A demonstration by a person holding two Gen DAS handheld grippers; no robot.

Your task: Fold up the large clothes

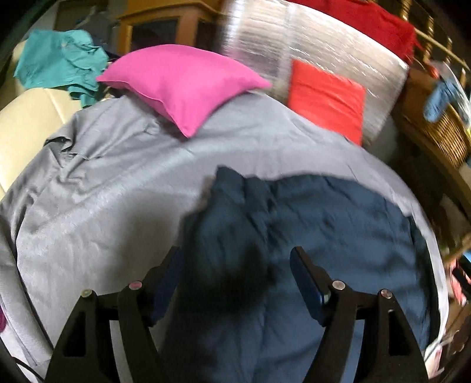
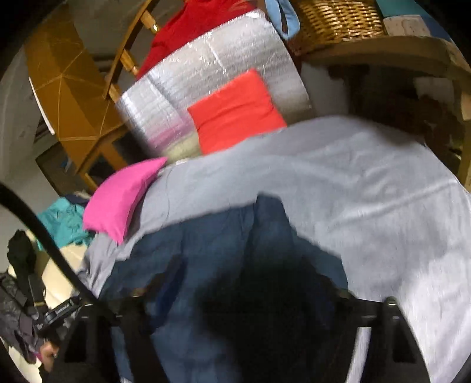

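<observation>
Navy garment (image 1: 309, 224) spread in rumpled folds over the near part of a grey bedsheet (image 1: 117, 176), one bunched ridge running up its middle toward a raised corner. Left gripper (image 1: 235, 265) poised just above the dark cloth, fingers (image 1: 306, 282) spread wide, blue pads facing each other across open air, nothing pinched; a dark shadow on the fabric between them. Right gripper (image 2: 250, 282) low over the same garment (image 2: 206, 241), badly smeared by blur and half lost against dark cloth; possibly a fold between the jaws, but impossible to tell whether gripped or merely below. Pink pillow (image 1: 182, 85) resting at the far edge of the sheet, orange cushion (image 1: 326, 97) leaning against a silver foil-wrapped panel (image 1: 294, 44) behind it, red cloth (image 1: 368, 17) draped over the panel's top. Teal clothing (image 1: 61, 59) heaped off to the far left on a cream surface. Wicker basket (image 2: 335, 20) on a wooden shelf to the right of the bed.
</observation>
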